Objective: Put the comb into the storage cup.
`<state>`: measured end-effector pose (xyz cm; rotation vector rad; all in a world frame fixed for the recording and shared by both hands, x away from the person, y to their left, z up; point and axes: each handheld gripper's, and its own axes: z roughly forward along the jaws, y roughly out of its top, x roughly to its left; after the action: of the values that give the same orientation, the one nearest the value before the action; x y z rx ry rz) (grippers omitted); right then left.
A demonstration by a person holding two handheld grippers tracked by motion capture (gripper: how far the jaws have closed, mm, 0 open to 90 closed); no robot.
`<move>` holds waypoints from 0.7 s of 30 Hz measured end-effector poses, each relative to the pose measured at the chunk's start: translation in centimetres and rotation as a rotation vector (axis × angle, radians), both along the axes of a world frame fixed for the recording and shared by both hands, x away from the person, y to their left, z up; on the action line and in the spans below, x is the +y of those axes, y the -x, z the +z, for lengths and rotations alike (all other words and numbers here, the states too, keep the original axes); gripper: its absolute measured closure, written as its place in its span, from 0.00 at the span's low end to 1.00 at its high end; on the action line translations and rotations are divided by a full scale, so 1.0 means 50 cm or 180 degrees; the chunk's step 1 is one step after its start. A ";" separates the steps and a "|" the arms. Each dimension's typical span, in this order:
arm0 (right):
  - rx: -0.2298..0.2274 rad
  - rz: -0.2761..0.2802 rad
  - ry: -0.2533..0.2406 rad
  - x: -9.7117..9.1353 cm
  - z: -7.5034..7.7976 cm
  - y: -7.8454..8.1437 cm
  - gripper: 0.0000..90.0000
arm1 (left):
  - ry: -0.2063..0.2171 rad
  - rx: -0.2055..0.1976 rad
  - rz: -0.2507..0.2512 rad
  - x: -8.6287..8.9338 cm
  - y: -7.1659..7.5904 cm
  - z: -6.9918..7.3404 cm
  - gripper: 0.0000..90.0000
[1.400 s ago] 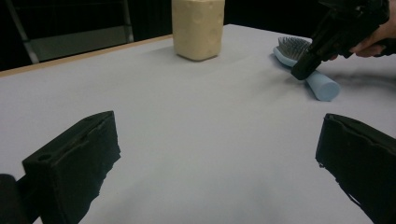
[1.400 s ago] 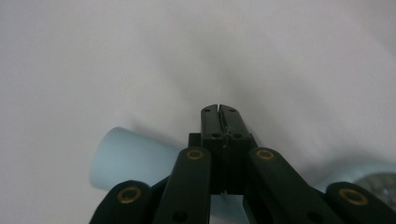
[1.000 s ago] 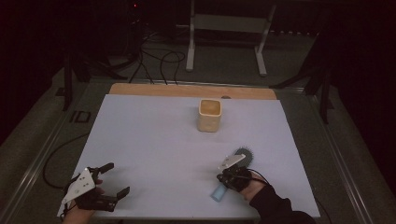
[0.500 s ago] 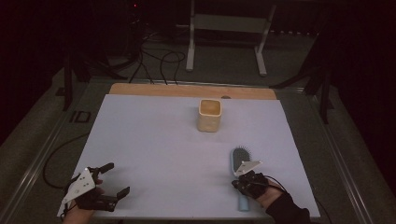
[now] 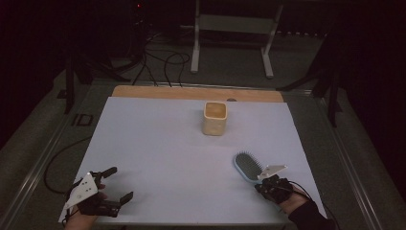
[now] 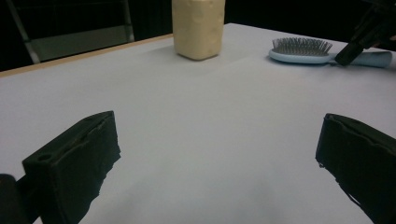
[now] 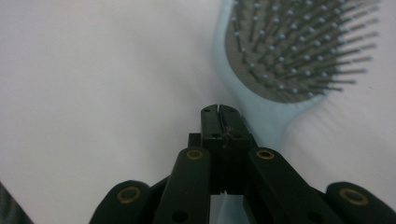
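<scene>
Right gripper (image 5: 265,184) sits at the near right corner of the table (image 5: 158,143), its jaws pressed fully together with nothing between them. In the right gripper view the closed tips (image 7: 219,116) rest at the neck of the hairbrush (image 7: 289,60), just left of where the pale blue handle joins the head; whether they touch it I cannot tell.

The hairbrush (image 5: 248,166) lies flat, bristles up, head pointing away toward the middle of the table, handle running back under the gripper. It looks like light, stiff plastic, smooth and likely slippery on its rounded rim. The bristles would give and offer poor purchase, so the head is a bad place to clamp. The narrow handle is the sensible hold, taken across its width near the neck so the head does not droop.

Left gripper (image 5: 98,194) rests at the near left corner, jaws spread wide and empty, well apart from the brush.

A cream-coloured cup (image 5: 215,118) stands upright farther back, near the centre, well clear of the brush. Nothing lies between the two. The closed jaws would need to open before any grip.
</scene>
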<state>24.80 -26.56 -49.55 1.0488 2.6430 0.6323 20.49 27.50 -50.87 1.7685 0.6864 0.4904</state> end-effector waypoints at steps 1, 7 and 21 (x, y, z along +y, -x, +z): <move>-0.0011 -0.0015 0.0012 -0.004 0.000 -0.001 1.00 | -0.0002 -0.0001 0.0003 0.000 0.000 0.000 0.00; 0.0006 -0.0092 0.0052 -0.026 -0.003 -0.012 1.00 | -0.0001 -0.0002 0.0000 0.000 0.000 0.000 0.00; -0.0076 0.0040 0.0077 -0.030 0.022 -0.007 1.00 | -0.0014 -0.0011 -0.0005 0.000 0.000 0.001 0.00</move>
<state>25.15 -28.05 -48.47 1.0123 2.6321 0.6102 20.47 27.49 -50.83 1.7719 0.6819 0.4943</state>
